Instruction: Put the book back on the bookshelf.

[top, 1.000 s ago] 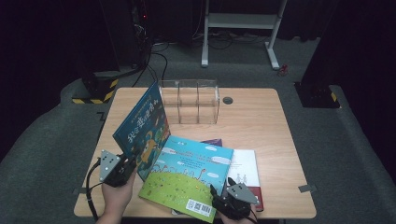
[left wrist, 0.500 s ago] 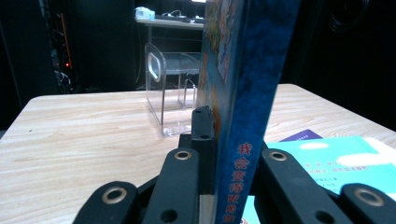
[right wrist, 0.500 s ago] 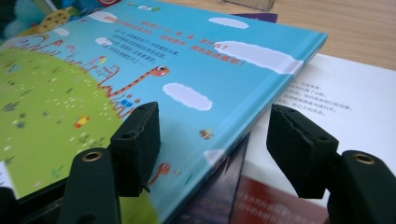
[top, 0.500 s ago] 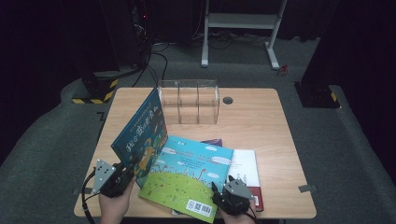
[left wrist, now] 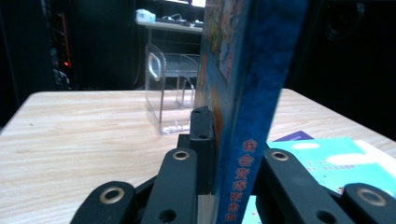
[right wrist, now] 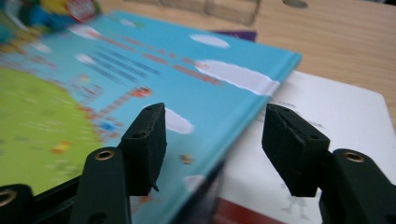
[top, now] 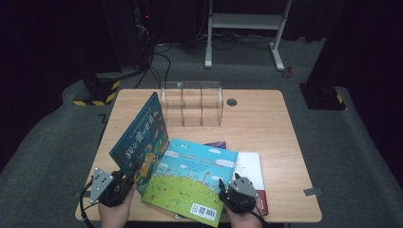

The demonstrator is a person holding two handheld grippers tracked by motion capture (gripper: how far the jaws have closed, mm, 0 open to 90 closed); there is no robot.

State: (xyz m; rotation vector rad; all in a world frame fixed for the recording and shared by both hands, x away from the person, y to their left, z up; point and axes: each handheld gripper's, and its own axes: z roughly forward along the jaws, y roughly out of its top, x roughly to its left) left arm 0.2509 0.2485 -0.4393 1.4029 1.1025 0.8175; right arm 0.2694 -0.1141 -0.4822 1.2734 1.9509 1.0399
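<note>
The left gripper [top: 124,183], near the table's [top: 266,118] front left corner, is clamped on the lower corner of a dark blue picture book [top: 141,142], which stands up on edge and leans over the left half of the table, its top corner reaching toward the clear plastic rack [top: 192,102] at the back edge. In the left gripper view the book's spine [left wrist: 247,112] runs up between the two black jaws, both pressed against it; yellow Chinese characters go down the spine (too blurred to read), and large yellow characters also cross the cover in the high view.

The right gripper [right wrist: 212,135], at the front edge right of centre, has its jaws apart on either side of the right-hand edge of a light blue and green picture book [top: 192,178] lying flat. They have just been closing, yet the pads are not pressing on the book. That book shows a white barcode label [top: 205,210] at its front corner and lines of small print, unreadable. It lies on top of a white book with a red band [top: 252,171], and a purple book corner [top: 216,144] sticks out behind it.

A round grey cable port [top: 232,102] sits in the tabletop just right of the rack.
</note>
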